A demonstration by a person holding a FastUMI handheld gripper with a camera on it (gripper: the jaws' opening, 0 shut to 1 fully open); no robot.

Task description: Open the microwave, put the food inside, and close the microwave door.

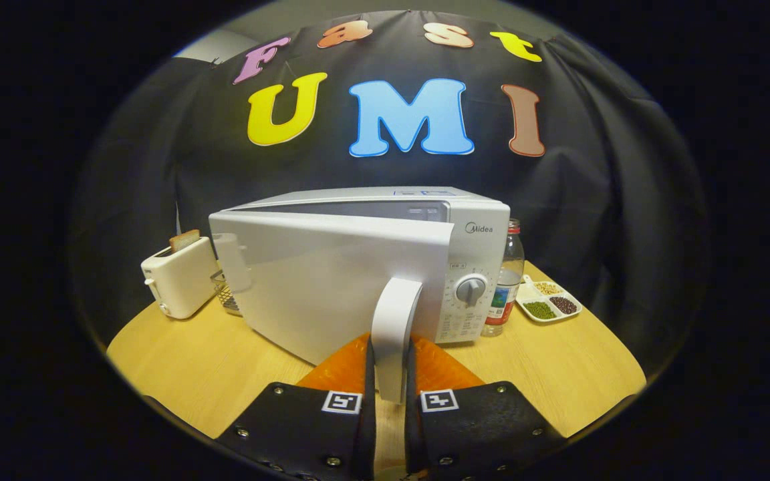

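The tool (390,391) is clamped on the microwave door handle (395,327), door (331,280) partly ajar on the bench (224,374); opening looks underway, next needing a wider outward swing.

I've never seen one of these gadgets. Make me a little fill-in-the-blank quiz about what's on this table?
1. The gripper has closed both fingers on the door's ____.
2. The microwave door is partly ____.
3. A slice of bread sticks out of the ____ beside the microwave.
4. Between the microwave and the tray of beans stands a ____.

Missing words: handle; open; toaster; bottle.
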